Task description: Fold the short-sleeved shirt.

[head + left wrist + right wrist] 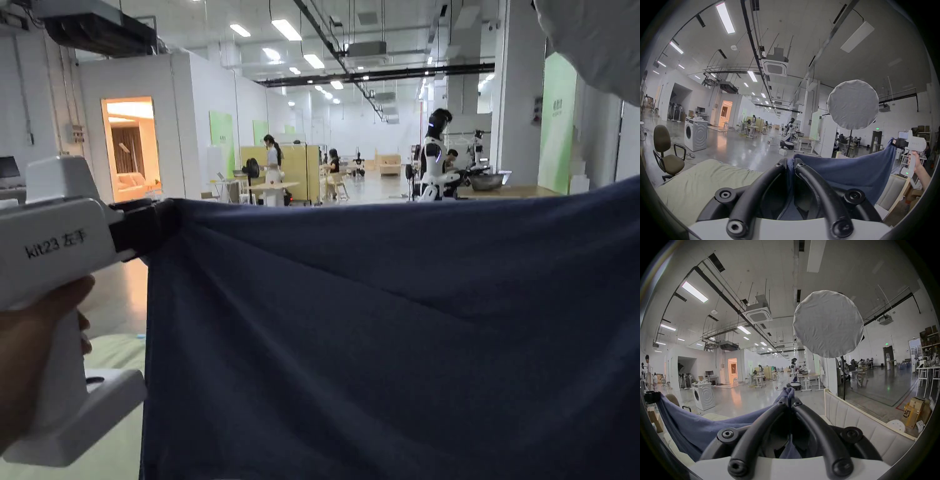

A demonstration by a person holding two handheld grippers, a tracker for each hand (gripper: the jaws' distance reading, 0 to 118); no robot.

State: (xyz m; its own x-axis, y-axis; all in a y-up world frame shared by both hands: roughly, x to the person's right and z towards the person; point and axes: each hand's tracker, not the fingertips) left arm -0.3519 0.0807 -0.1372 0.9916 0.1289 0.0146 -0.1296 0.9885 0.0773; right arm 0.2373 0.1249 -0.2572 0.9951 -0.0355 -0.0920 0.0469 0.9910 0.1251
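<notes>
Shirt (387,331) held aloft, stretched between both tools, screening the view ahead. Left tool (790,162) and right tool (790,400) each pinch an upper corner. Pale green bed (701,181) below; washing machine (695,136) beyond, round lamp (828,324) overhead.

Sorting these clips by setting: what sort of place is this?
Probably a big open robotics lab or test hall: a humanoid robot stands by worktables, a washing machine sits on bare floor, and a round studio light diffuser hangs overhead.
</notes>
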